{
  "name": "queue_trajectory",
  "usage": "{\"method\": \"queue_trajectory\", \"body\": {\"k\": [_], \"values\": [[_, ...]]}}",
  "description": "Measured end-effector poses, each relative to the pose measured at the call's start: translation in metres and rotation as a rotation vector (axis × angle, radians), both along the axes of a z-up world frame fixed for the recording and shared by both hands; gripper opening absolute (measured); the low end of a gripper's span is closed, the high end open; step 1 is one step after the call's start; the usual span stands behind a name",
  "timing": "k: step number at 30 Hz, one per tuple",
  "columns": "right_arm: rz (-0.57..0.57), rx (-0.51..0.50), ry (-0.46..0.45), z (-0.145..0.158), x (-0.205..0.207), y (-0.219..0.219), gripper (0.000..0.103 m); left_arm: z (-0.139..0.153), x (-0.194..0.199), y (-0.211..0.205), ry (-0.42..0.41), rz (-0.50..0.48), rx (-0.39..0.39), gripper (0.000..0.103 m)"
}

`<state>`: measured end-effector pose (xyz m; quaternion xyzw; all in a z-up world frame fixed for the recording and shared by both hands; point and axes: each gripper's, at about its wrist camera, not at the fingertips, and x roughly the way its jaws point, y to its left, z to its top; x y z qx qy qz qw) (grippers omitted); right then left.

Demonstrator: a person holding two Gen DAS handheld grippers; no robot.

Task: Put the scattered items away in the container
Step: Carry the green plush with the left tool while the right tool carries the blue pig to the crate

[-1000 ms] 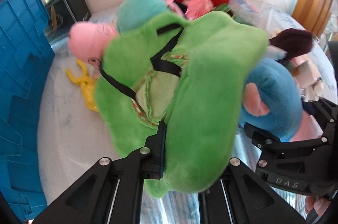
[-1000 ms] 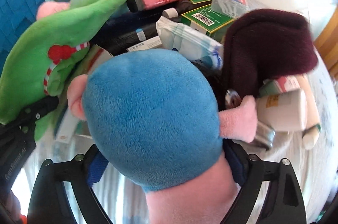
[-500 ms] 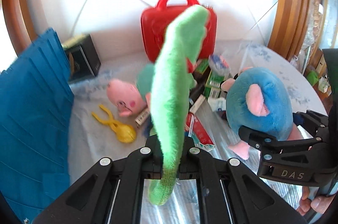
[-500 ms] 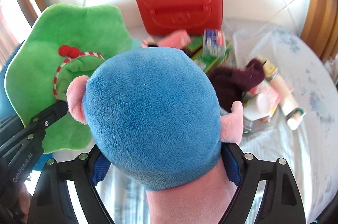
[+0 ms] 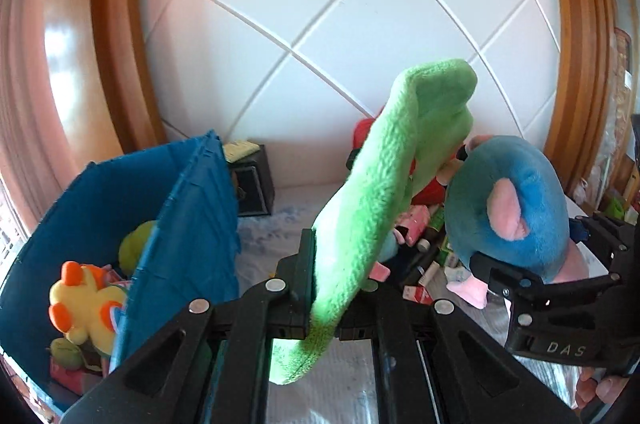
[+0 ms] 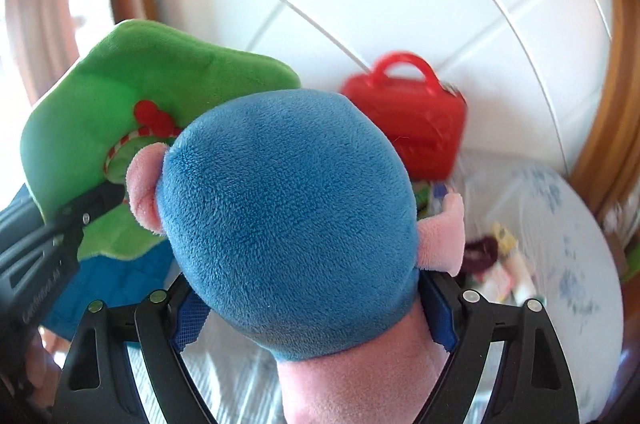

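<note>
My left gripper (image 5: 332,264) is shut on a floppy green plush (image 5: 384,183), which hangs edge-on high above the table. It shows broadside in the right wrist view as the green plush (image 6: 140,103) with a red-and-white trim. My right gripper (image 6: 314,316) holds its jaws wide, pressed on either side of a round blue plush (image 6: 288,216) with pink ears. That blue plush (image 5: 508,212) is level with the green one, just to its right. The blue crate (image 5: 188,220) stands open at the lower left, with a yellow-and-orange plush (image 5: 84,300) inside.
A red carry case (image 6: 404,127) leans on the white tiled wall at the back. Small packets and tubes (image 5: 424,256) lie scattered below the toys. A black box (image 5: 252,183) stands behind the crate. Wooden frames flank the wall. A person's fingers (image 5: 596,388) show at the lower right.
Both grippers have risen off the table, each carrying its plush. The views have tilted up to the wall, and the inside of the blue crate has come into sight on the left.
</note>
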<state>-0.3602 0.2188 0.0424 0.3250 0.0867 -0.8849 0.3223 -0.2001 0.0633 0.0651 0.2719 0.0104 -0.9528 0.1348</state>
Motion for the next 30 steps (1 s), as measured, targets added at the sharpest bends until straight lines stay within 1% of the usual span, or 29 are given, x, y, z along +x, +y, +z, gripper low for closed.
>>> {"method": "queue_trajectory", "body": {"k": [3, 6, 8, 11, 13, 16, 19, 21, 24, 25, 28, 30], "values": [[0.059, -0.004, 0.061, 0.03, 0.015, -0.028, 0.087, 0.026, 0.012, -0.033, 0.025, 0.074, -0.004, 0.007], [0.129, -0.017, 0.07, 0.052, 0.027, -0.061, 0.088, 0.045, 0.029, -0.072, 0.044, 0.157, -0.027, 0.007], [0.169, -0.025, 0.081, 0.066, 0.037, -0.087, 0.088, 0.054, 0.041, -0.106, 0.051, 0.22, -0.024, 0.007], [0.212, -0.035, 0.118, 0.084, 0.054, -0.131, 0.088, 0.059, 0.058, -0.157, 0.044, 0.294, -0.011, 0.007], [0.25, -0.056, 0.113, 0.093, 0.067, -0.165, 0.088, 0.058, 0.068, -0.198, 0.026, 0.347, -0.009, 0.007], [0.291, -0.079, 0.108, 0.103, 0.09, -0.22, 0.088, 0.053, 0.084, -0.256, 0.006, 0.4, -0.01, 0.007], [0.314, -0.084, 0.101, 0.108, 0.113, -0.279, 0.088, 0.039, 0.095, -0.308, -0.044, 0.428, -0.011, 0.007], [0.326, -0.09, 0.075, 0.107, 0.123, -0.316, 0.088, 0.021, 0.096, -0.339, -0.11, 0.427, 0.024, 0.007], [0.332, -0.084, 0.015, 0.095, 0.135, -0.371, 0.088, -0.012, 0.092, -0.371, -0.226, 0.416, 0.077, 0.007], [0.331, -0.077, -0.006, 0.095, 0.151, -0.384, 0.088, -0.02, 0.095, -0.379, -0.263, 0.409, 0.101, 0.007], [0.311, -0.024, -0.084, 0.069, 0.16, -0.421, 0.088, -0.051, 0.1, -0.397, -0.356, 0.384, 0.17, 0.007], [0.289, 0.043, -0.133, 0.043, 0.162, -0.44, 0.088, -0.066, 0.098, -0.407, -0.4, 0.362, 0.196, 0.007]]}}
